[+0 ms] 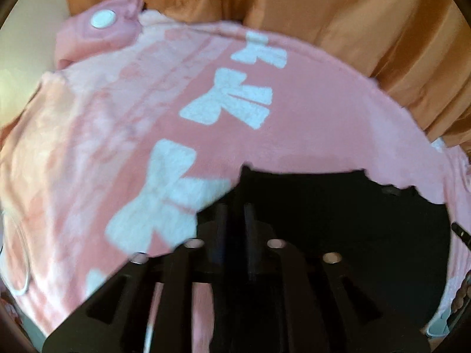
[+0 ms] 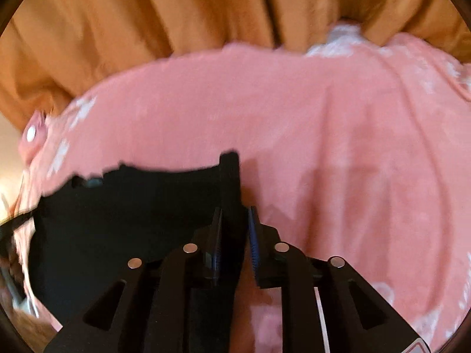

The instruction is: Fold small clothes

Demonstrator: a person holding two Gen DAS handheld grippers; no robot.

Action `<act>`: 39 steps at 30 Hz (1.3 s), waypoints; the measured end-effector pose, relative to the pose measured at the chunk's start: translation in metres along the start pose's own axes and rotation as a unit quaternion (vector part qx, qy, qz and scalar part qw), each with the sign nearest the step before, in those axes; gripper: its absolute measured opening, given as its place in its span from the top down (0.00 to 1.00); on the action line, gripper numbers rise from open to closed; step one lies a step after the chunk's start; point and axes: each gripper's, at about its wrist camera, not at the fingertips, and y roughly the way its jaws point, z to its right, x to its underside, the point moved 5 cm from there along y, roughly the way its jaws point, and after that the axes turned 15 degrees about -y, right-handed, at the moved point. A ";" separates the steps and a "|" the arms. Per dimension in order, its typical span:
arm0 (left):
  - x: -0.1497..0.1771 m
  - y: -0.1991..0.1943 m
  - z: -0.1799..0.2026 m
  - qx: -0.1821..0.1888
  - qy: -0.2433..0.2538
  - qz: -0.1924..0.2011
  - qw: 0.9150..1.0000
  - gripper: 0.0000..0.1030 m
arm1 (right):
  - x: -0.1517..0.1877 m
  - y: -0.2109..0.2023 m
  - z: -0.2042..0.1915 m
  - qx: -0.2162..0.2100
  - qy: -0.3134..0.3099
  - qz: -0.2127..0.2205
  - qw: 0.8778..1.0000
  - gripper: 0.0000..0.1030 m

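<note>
The left gripper (image 1: 235, 209) has its jaws narrowly apart over the left corner of a black garment (image 1: 338, 220); I cannot tell whether it pinches the cloth. The right gripper (image 2: 235, 214) is likewise narrowly parted, with the garment's right corner strip between its jaws. The black garment lies on a pink blanket (image 1: 294, 135) with white bows (image 1: 229, 100), before orange curtains (image 2: 147, 14).

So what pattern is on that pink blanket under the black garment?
White bows on the pink blanket, clearest in the left wrist view.
</note>
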 end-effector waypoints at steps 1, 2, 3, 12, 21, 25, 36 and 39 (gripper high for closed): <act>0.008 -0.016 -0.007 0.006 -0.013 0.001 1.000 0.49 | -0.003 -0.012 -0.004 0.003 -0.009 0.018 1.000 0.77; 0.013 -0.024 -0.010 0.007 -0.024 0.001 1.000 0.42 | -0.005 -0.026 -0.011 0.003 -0.025 0.037 0.999 0.77; 0.021 -0.033 -0.018 0.010 -0.045 0.000 0.999 0.33 | -0.005 -0.040 -0.026 -0.008 -0.047 0.052 0.997 0.77; 0.089 -0.026 -0.048 0.037 -0.121 -0.051 0.991 0.32 | 0.019 -0.013 -0.168 -0.166 -0.149 -0.014 0.975 0.77; 0.086 -0.026 -0.058 0.138 -0.171 -0.079 0.972 0.93 | 0.051 0.049 -0.217 -0.176 -0.169 -0.069 0.967 0.78; 0.078 -0.058 -0.028 0.174 -0.117 -0.034 0.977 0.95 | 0.050 0.051 -0.216 -0.179 -0.171 -0.067 0.967 0.78; 0.102 -0.117 0.181 0.280 0.092 0.001 0.956 0.95 | 0.019 0.003 -0.101 -0.196 -0.026 -0.022 0.980 0.61; 0.141 -0.085 0.232 0.272 0.138 -0.035 0.952 0.94 | 0.023 -0.004 -0.030 -0.164 0.046 -0.012 0.985 0.58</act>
